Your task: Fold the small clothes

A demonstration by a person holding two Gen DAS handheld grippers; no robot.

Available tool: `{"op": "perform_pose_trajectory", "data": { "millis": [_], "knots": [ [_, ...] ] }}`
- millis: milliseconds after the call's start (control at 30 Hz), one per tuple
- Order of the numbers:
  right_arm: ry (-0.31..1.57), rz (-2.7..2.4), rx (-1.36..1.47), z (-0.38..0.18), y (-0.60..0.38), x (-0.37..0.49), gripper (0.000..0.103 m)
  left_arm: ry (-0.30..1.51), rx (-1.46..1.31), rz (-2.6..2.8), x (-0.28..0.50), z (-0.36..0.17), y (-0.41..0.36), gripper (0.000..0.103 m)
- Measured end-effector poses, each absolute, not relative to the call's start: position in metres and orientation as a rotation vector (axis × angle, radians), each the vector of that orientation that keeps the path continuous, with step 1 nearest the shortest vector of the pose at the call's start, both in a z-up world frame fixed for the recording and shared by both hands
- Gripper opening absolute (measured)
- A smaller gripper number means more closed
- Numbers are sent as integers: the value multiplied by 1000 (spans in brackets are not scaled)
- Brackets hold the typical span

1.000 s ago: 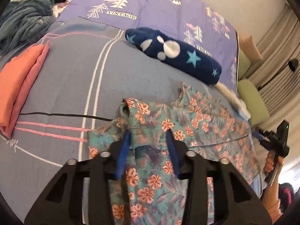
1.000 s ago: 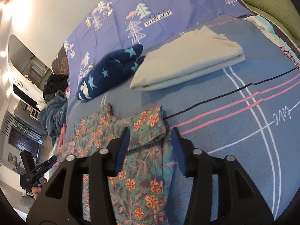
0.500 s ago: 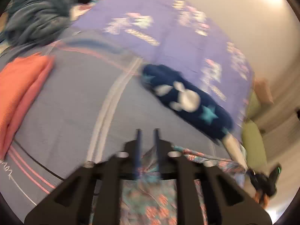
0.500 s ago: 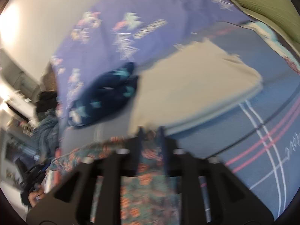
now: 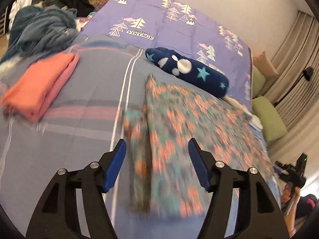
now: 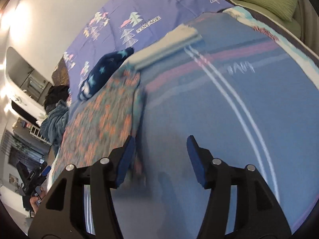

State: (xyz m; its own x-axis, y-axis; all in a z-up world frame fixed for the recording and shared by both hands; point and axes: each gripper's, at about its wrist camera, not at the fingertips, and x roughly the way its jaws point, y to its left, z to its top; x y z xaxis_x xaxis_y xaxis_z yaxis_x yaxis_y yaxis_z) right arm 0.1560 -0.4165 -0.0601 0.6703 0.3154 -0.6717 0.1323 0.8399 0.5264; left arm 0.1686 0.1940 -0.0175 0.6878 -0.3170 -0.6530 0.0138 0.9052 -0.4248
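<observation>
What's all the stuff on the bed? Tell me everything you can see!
floral garment: one, teal with orange flowers, lying on the bed in front of both grippers, blurred
orange folded cloth: one, orange-pink, left side of the bed
navy star bundle: one, dark blue with stars and white spots, beyond the floral garment
cream folded cloth: one, off-white, next to the navy bundle
blue-grey clothes heap: one pile, far left corner
purple sheet: one, with tree prints, at the head of the bed
green cushions: two, beside the bed
left gripper: black with blue pads, open, over the garment
right gripper: same, open, at the garment's right edge
</observation>
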Motion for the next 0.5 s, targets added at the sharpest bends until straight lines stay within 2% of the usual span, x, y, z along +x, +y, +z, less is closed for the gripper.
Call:
{"op": "perform_pose_trajectory", "data": {
  "millis": [233, 400, 433, 467, 500],
  "knots": [
    [860, 254, 618, -71, -381, 97, 62, 854, -448, -209, 98, -35, 188, 65],
    [880, 280, 750, -84, -374, 106, 64, 925, -549, -264, 82, -57, 184, 65],
    [870, 284, 774, -85, -373, 109, 67, 928, -577, -280, 82, -61, 182, 65],
    [863, 286, 801, -87, -373, 116, 70, 923, -611, -295, 85, -66, 181, 69],
    [865, 291, 817, -89, -371, 123, 71, 905, -634, -297, 87, -68, 181, 79]
  ]
}}
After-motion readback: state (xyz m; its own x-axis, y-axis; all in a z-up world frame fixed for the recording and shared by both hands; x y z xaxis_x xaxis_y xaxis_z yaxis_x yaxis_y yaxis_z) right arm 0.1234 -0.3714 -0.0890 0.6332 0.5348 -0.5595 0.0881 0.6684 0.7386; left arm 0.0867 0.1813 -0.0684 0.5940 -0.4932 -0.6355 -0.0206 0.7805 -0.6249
